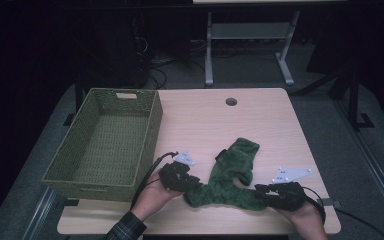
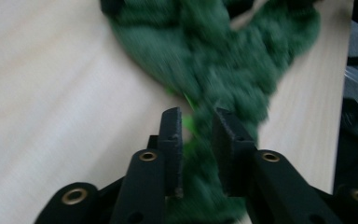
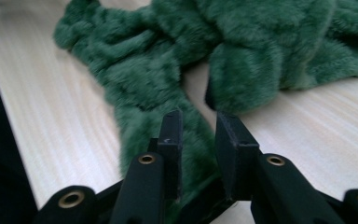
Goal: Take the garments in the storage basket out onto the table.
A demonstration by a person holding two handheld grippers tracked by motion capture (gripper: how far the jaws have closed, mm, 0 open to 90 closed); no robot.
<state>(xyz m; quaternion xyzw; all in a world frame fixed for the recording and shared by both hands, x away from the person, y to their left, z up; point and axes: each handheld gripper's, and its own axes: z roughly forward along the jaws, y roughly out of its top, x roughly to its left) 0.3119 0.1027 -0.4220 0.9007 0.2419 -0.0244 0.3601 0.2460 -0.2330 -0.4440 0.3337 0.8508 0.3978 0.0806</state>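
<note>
Between both part-open tongs [image 2: 196, 122], green cloth [image 1: 230, 175]

Green fuzzy garment [image 1: 230, 175] crumpled, table's near edge.

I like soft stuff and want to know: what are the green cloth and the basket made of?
The green cloth looks like fuzzy fleece or plush: the right gripper view shows a thick, matte pile with soft clumps. Which fibre it is cannot be told. The basket looks woven, from wicker or paper cord dyed olive green: fine rows of weave cover its walls and floor, with a dull finish.
</note>
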